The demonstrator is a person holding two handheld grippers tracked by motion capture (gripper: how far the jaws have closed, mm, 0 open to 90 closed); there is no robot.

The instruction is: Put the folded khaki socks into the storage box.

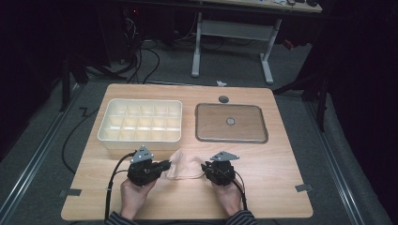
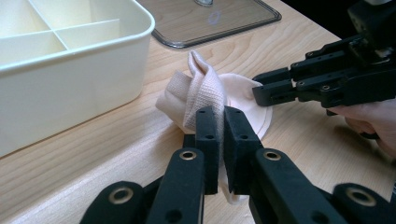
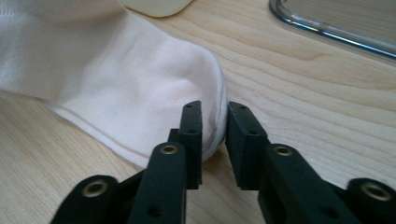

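A pale cream sock (image 1: 185, 165) lies crumpled on the wooden table between my two grippers. My left gripper (image 1: 168, 164) comes in from the left and is shut on the sock's ribbed end (image 2: 205, 88), which stands up bunched above its jaws (image 2: 221, 114). My right gripper (image 1: 203, 166) meets the sock from the right. Its jaws (image 3: 214, 112) are closed on the rounded edge of the smooth end (image 3: 140, 79), with the fabric filling the narrow gap. The left gripper view also has the right gripper (image 2: 257, 93), touching the sock's far edge.
A cream divided box (image 1: 141, 136) with several empty compartments stands just behind the sock, close to the left gripper. A clear lid (image 1: 248, 124) with a small knob lies at the back right. Bare table (image 1: 281, 173) extends to the right and front.
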